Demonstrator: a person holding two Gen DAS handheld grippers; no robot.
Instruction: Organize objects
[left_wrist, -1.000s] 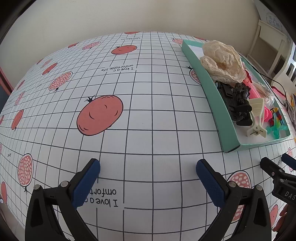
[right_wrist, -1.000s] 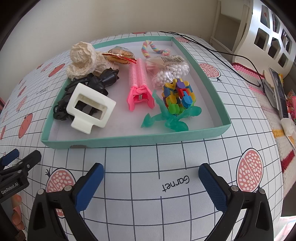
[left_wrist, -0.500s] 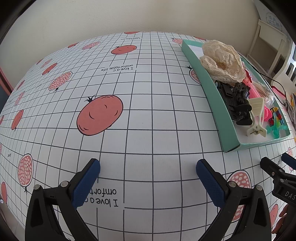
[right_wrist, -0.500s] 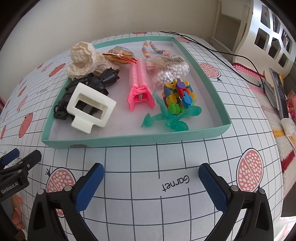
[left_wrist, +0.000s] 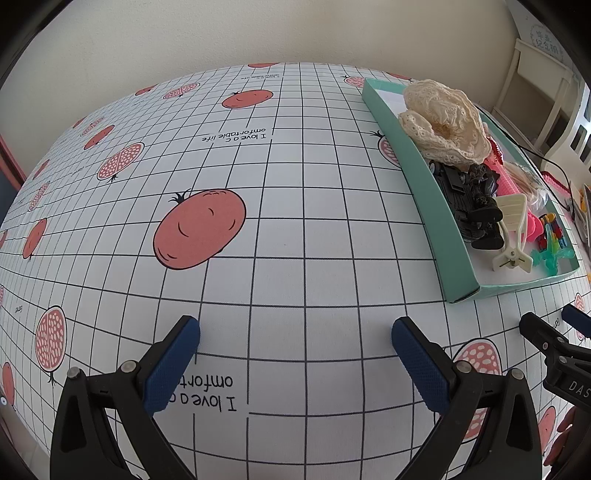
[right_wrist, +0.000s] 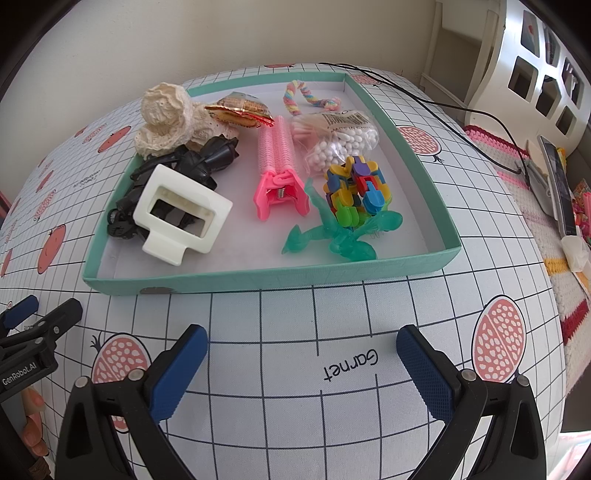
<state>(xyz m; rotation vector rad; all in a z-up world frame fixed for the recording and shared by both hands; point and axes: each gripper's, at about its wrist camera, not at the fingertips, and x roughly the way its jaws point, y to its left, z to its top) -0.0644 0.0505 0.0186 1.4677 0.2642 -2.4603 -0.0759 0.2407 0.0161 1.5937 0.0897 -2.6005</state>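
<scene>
Left gripper (left_wrist: 295, 334): fingers spread wide, holding nothing, low in frame over the gridded tablecloth (left_wrist: 280, 221).
Right gripper (right_wrist: 302, 341): fingers spread wide, empty, just below the tray's near wall.
Teal tray (right_wrist: 258, 275): centre of the right wrist view; right edge of the left view.
Contents: white hair clip (right_wrist: 181, 214), pink clip (right_wrist: 279, 173), black toy (right_wrist: 199, 162), lace fabric (right_wrist: 166, 118), colourful block toy (right_wrist: 356, 190), all inside.

Left gripper (left_wrist: 295, 334) hangs low over the bench (left_wrist: 295, 206), jaws spread wide, nothing between them. Off to the right sits the teal tray (left_wrist: 428, 195), a cream lace piece (left_wrist: 447, 122) heaped at its far end, black clips (left_wrist: 469, 199) and a cream claw clip (left_wrist: 511, 229) nearer. Right gripper (left_wrist: 554, 332) pokes in at the edge.
</scene>
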